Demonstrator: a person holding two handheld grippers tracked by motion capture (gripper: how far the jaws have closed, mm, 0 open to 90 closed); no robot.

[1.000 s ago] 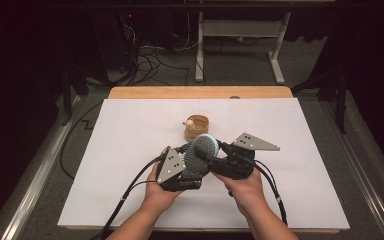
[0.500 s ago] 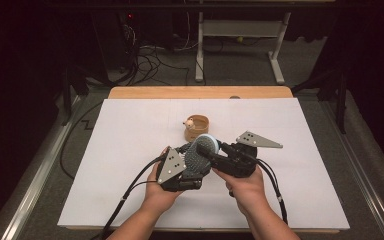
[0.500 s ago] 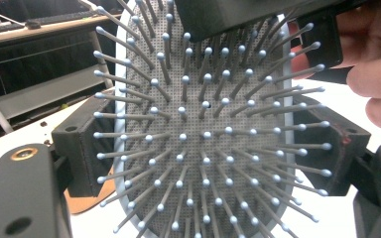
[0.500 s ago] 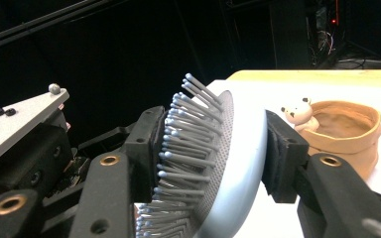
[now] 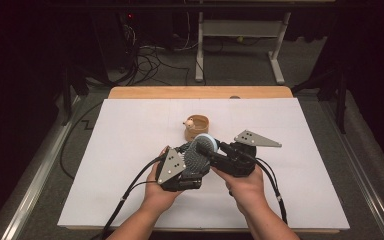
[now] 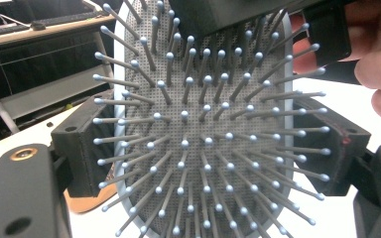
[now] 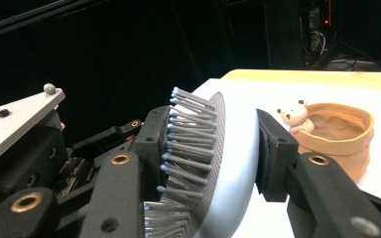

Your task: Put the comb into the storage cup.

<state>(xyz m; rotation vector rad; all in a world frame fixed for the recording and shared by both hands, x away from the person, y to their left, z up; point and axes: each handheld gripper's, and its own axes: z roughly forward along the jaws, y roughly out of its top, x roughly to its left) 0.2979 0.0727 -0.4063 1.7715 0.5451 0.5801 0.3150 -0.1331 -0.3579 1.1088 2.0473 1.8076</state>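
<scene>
A pale blue hairbrush (image 5: pixel 201 148) with grey ball-tipped bristles is held above the white sheet, between both hands. My left gripper (image 6: pixel 208 148) is shut on it, one pad on each side edge of the head (image 6: pixel 203 124). My right gripper (image 7: pixel 213 148) has just been closing its jaws. One pad now sits on the bristles and the other presses the smooth back of the brush (image 7: pixel 233 163). Just beyond the brush stands a tan cup (image 5: pixel 198 127) with a small bear figure (image 7: pixel 293 116) on its rim.
A white sheet (image 5: pixel 130 150) covers the table, and a wooden strip (image 5: pixel 200 92) shows along the far edge. Beyond it lie floor cables (image 5: pixel 155 55) and a white metal stand (image 5: pixel 240 30). The gripper cables (image 5: pixel 130 190) trail toward the near edge.
The right gripper's jaws have drawn together around the brush head. Both hands and the brush have stayed in place.
</scene>
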